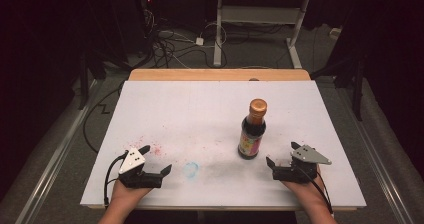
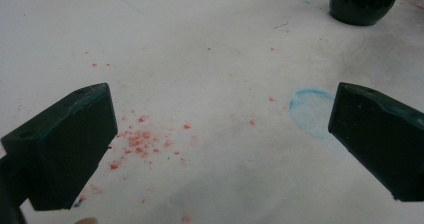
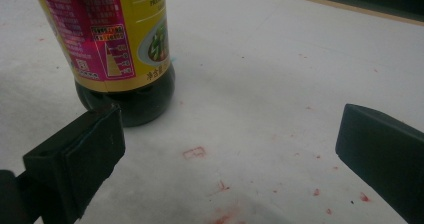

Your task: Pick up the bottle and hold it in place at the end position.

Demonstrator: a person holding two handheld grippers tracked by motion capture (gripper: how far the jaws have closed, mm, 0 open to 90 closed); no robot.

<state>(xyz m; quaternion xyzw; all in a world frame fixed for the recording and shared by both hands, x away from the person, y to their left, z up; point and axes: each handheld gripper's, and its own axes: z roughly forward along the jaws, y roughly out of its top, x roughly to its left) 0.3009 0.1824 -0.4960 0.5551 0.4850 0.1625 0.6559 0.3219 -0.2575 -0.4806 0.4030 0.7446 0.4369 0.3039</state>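
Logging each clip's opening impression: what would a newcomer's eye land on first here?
The dark sauce bottle with a bronze cap stands upright, alone right of centre on the white board, nearer the right gripper than the left gripper. Next come the stains near the left gripper: scattered red specks and a faint blue ring. Both grippers rest at the near edge, fingers spread, holding nothing.

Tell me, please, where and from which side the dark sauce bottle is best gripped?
Probably at the narrow neck just under the gold cap: the sauce bottle stands upright, and its labelled body looks wide. The open right tool rests nearest, so come from the person's right, jaws level.
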